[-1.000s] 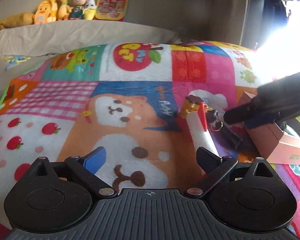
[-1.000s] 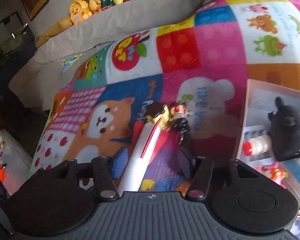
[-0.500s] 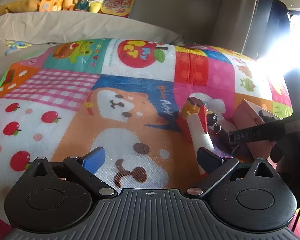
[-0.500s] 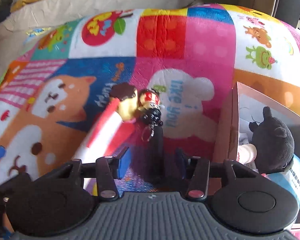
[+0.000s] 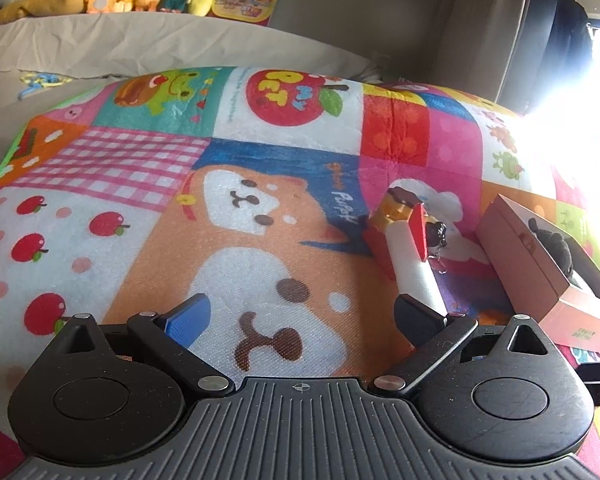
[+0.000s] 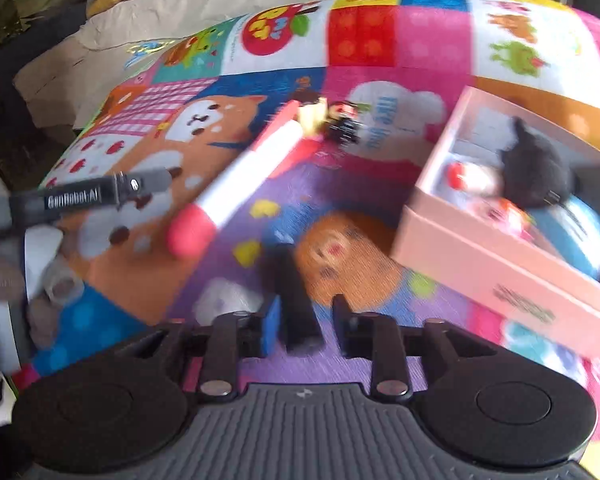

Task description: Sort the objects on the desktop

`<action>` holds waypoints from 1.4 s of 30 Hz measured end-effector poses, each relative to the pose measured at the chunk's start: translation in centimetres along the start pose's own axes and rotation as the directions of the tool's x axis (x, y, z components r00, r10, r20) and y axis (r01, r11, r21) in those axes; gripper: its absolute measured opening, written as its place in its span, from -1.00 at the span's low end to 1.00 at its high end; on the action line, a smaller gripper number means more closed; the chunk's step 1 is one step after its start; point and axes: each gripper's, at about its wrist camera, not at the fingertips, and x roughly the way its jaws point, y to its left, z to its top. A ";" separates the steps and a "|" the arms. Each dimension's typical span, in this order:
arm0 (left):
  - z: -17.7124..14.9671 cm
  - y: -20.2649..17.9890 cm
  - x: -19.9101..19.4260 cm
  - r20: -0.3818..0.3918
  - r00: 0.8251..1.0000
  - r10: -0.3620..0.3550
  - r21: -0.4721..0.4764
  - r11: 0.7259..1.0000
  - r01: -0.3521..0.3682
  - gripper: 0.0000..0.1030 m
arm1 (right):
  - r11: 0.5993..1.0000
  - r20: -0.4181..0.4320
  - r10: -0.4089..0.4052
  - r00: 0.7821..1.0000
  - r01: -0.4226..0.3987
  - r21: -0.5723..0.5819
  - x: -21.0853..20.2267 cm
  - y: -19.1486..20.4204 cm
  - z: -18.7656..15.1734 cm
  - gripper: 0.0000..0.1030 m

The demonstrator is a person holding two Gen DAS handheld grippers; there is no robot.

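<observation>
Gripping a slim black stick-shaped object (image 6: 294,296), the right gripper (image 6: 306,320) has just been closing, and its jaws now sit narrowed on that stick, just left of the open pink cardboard box (image 6: 496,248) on the patchwork cartoon play mat (image 6: 380,40). Left of the box lies a fat red-and-white toy pen (image 6: 236,188). Judging by the heavy blur, the stick could twist loose or strike the box wall if swung fast. Only the right wrist view shows the stick and the box's contents, including a black plush toy (image 6: 536,168); the left wrist view shows the left gripper (image 5: 304,316) spread wide, holding nothing.
</observation>
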 end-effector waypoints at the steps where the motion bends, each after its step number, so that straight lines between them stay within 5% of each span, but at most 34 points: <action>1: 0.0 -0.1 0.0 0.003 1.000 0.006 0.006 1.000 -0.006 0.96 | 0.999 0.023 -0.032 0.999 0.031 0.028 -0.8 -0.9 -0.8 -0.19; 4: -0.1 -0.5 -0.1 0.008 1.000 0.015 0.028 0.999 -0.015 0.96 | 0.973 0.094 -0.145 0.985 0.125 0.195 -3.2 -4.7 -3.1 0.02; 5: 0.0 -0.6 -0.1 0.004 1.000 0.017 0.034 0.999 -0.017 0.96 | 0.952 0.118 -0.187 0.975 0.150 0.266 -3.9 -6.3 -3.7 0.26; 8: 0.0 -0.9 0.2 -0.014 0.999 0.032 0.054 0.998 -0.032 0.96 | 0.848 0.184 -0.359 0.915 0.237 0.473 -5.6 -10.9 -5.8 0.73; 10: 0.0 -1.3 0.2 -0.013 0.999 0.046 0.072 0.996 -0.045 0.96 | 0.767 0.202 -0.415 0.887 0.222 0.602 -5.9 -13.9 -6.4 0.77; 12: -0.1 -1.5 0.1 -0.004 0.998 0.056 0.086 0.995 -0.056 0.96 | 0.696 0.211 -0.391 0.896 0.138 0.704 -5.4 -16.8 -6.7 0.75; 14: -0.2 -1.6 -0.2 0.009 0.998 0.059 0.093 0.994 -0.060 0.96 | 0.671 0.233 -0.341 0.911 0.062 0.739 -4.3 -18.6 -6.3 0.56; 16: -0.3 -1.7 -0.4 0.013 0.998 0.054 0.101 0.993 -0.055 0.96 | 0.685 0.237 -0.311 0.920 0.044 0.728 -3.2 -19.0 -5.4 0.16; 20: -0.5 -2.4 -0.7 0.007 0.999 0.032 0.126 0.991 -0.033 0.96 | 0.718 0.217 -0.346 0.913 0.108 0.688 -1.2 -17.5 -3.0 0.19; 25: -0.7 -3.8 -1.9 0.006 0.999 -0.045 0.145 0.988 0.044 0.96 | 0.778 0.265 -0.304 0.915 0.078 0.624 -0.9 -16.1 -2.3 0.19; 30: -1.1 -6.6 -3.3 -0.027 0.982 -0.187 0.224 0.956 0.188 0.96 | 0.814 0.341 -0.312 0.887 0.064 0.577 -4.2 -13.7 -3.7 0.65; 34: -2.6 -10.3 -2.9 -0.157 0.930 -0.334 0.316 0.875 0.367 0.97 | 0.859 0.329 -0.230 0.916 0.032 0.511 -5.3 -11.3 -6.1 0.83; 38: -3.8 -13.5 -1.7 -0.236 0.903 -0.360 0.393 0.815 0.427 0.97 | 0.887 0.272 -0.188 0.944 0.045 0.459 -4.5 -9.3 -8.6 0.89; 42: -3.7 -14.6 0.1 -0.254 0.920 -0.300 0.412 0.827 0.383 0.97 | 0.880 0.258 -0.286 0.923 0.146 0.452 -3.9 -8.4 -10.0 0.95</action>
